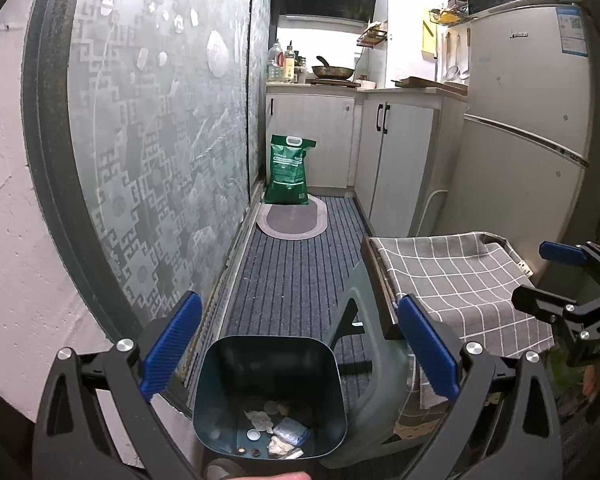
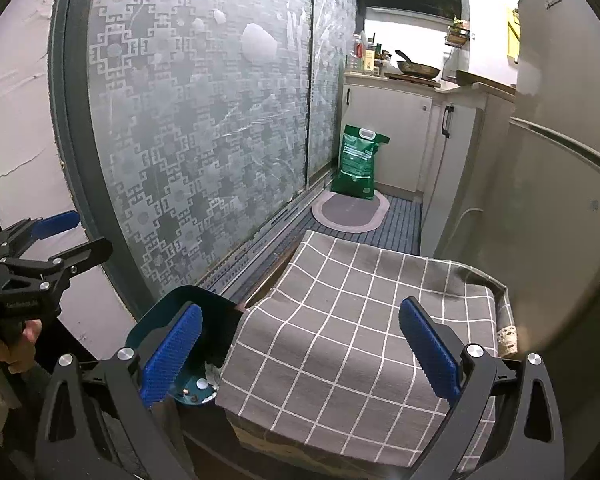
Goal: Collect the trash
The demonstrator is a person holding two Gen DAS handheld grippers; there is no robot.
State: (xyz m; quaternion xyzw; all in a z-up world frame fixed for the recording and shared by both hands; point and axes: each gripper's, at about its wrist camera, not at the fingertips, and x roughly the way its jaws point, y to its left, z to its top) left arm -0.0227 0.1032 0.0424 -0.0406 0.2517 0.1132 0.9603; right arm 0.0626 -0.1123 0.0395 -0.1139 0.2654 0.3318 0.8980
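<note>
A dark teal trash bin (image 1: 270, 392) stands on the floor below my left gripper (image 1: 300, 350), which is open and empty above it. Inside lie crumpled paper, a wrapper and a white cap (image 1: 278, 432). The bin also shows in the right wrist view (image 2: 188, 320), beside the table. My right gripper (image 2: 300, 352) is open and empty, hovering over a low table with a grey checked cloth (image 2: 348, 320). The right gripper also shows in the left wrist view (image 1: 548, 276), and the left gripper shows in the right wrist view (image 2: 76, 236).
A frosted patterned sliding door (image 1: 160, 140) runs along the left. A green stool (image 1: 384, 380) stands between bin and table (image 1: 460, 280). A green rice bag (image 1: 290, 170) and oval mat (image 1: 292, 220) lie ahead. Cabinets (image 1: 396, 160) and a fridge (image 1: 528, 120) are at the right.
</note>
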